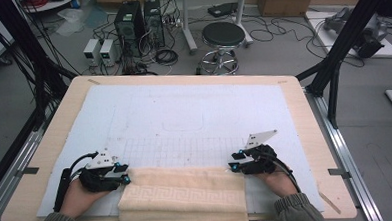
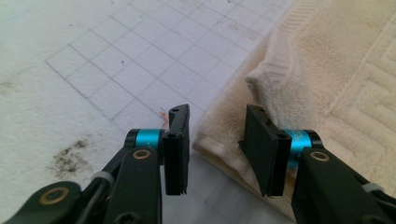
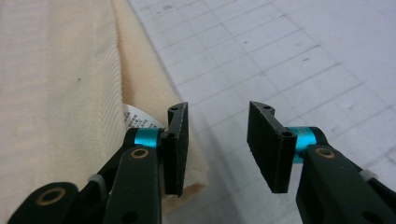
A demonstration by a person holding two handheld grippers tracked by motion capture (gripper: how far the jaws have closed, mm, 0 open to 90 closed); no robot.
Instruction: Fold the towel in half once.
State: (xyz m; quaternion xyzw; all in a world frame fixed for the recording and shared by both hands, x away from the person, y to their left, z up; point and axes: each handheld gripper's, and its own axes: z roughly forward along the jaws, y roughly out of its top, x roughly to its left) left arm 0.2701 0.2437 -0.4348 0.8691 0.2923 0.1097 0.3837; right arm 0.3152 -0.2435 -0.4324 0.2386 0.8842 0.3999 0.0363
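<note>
- Left tongs (image 2: 217, 149) stand spread, pinching nothing; a folded towel (image 2: 327, 79) corner lies between the jaws, unpressed.
- Right tongs (image 3: 217, 147) are spread too, empty, with the towel's edge and label (image 3: 135, 119) beside one jaw.
- The towel lies folded at the tabletop's (image 1: 304, 116) near edge, overhanging it.
- Risk: closing now, either jaw may catch only the top layer, so the fold pulls apart; dragging could slide the towel off the edge.

One cream towel (image 1: 182, 196), two grippers (image 1: 122, 173) (image 1: 235, 162), one white gridded mat (image 1: 184, 121), one wooden table (image 1: 305, 135).
</note>
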